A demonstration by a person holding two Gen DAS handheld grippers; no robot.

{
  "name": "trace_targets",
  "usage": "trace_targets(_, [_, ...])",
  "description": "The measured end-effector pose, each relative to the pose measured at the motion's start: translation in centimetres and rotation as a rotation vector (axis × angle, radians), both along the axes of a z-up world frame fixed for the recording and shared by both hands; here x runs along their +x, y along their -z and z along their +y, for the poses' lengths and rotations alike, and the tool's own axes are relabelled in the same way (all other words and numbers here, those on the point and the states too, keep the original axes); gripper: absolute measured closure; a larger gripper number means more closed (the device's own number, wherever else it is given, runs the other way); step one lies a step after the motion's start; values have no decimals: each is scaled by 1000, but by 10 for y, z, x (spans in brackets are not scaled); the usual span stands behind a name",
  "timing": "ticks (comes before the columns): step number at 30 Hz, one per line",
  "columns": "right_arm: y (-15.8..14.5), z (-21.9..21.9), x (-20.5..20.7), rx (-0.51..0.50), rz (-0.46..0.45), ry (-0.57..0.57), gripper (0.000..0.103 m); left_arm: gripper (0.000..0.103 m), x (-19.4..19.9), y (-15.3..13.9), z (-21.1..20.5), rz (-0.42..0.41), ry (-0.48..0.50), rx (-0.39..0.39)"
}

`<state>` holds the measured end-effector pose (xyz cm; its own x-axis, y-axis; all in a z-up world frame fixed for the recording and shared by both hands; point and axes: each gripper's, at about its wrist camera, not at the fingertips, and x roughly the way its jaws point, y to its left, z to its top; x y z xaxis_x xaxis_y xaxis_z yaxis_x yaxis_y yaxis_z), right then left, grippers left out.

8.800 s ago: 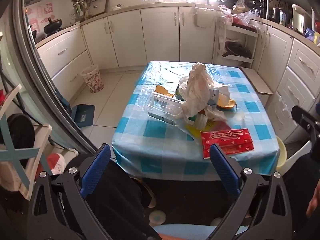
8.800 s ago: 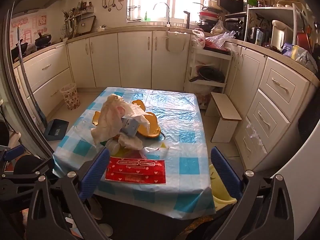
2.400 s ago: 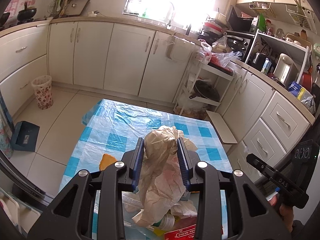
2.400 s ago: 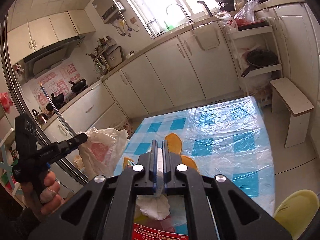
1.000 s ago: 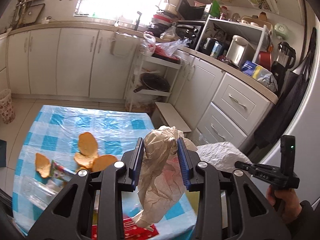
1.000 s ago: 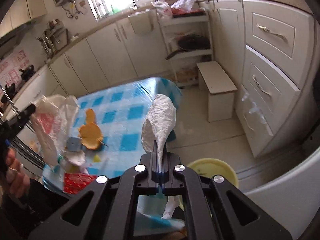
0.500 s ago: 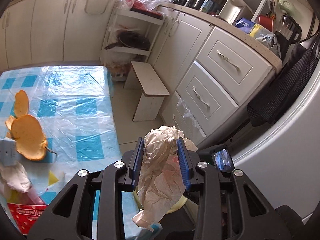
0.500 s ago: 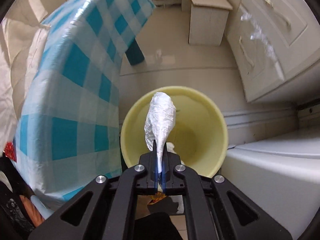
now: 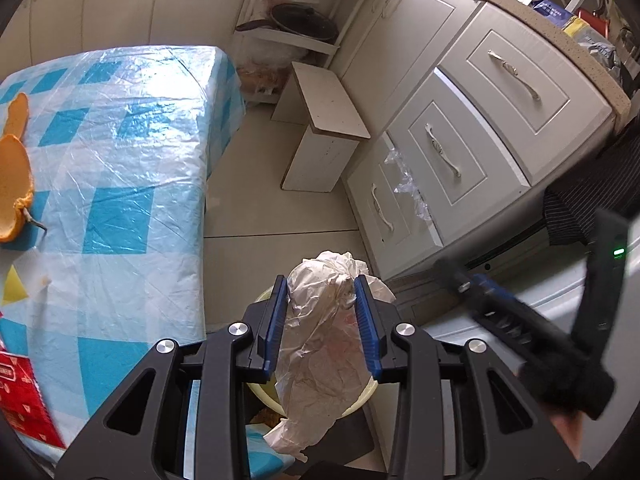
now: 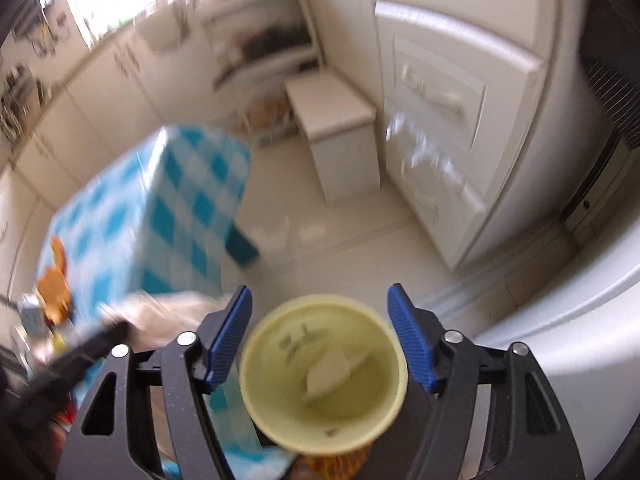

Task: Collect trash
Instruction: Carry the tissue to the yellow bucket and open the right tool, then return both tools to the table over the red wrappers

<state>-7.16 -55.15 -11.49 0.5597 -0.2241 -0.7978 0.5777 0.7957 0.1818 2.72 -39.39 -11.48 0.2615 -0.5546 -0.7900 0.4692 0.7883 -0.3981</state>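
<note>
A: Which step is this?

B: Dropping trash into the round pale-yellow plastic bin (image 10: 324,372) on the floor beside the table with the blue-checked plastic cloth (image 9: 120,152). The right gripper (image 10: 320,332) hangs over the bin mouth with its jaws opening and nothing between them; a crumpled white wad of paper (image 10: 332,368) lies inside the bin.

A: And the other one?

B: The left gripper (image 9: 320,320) is clamped on a crumpled beige plastic bag (image 9: 324,336), which hangs between the blue pads above the bin's rim.

A: Next move?

B: I'd say centre the bag over the opening and release it; it's bulky, so it may catch on the rim. Orange peel (image 9: 12,184) and a red packet (image 9: 20,396) remain on the table
</note>
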Motion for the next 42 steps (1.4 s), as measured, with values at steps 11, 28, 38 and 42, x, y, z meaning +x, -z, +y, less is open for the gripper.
trace_targets(11, [-40, -14, -8, -55, -187, 70, 29, 51, -12, 62, -52, 70, 34, 159])
trace_targets(28, [-73, 27, 17, -132, -263, -3, 23, 27, -25, -56, 62, -194, 11, 41])
trace_targets(38, [-80, 79, 50, -135, -266, -168, 22, 23, 5, -103, 251, -272, -310, 80])
trace_targets(42, [-81, 108, 65, -128, -263, -264, 22, 23, 17, -106, 338, -256, -473, 118])
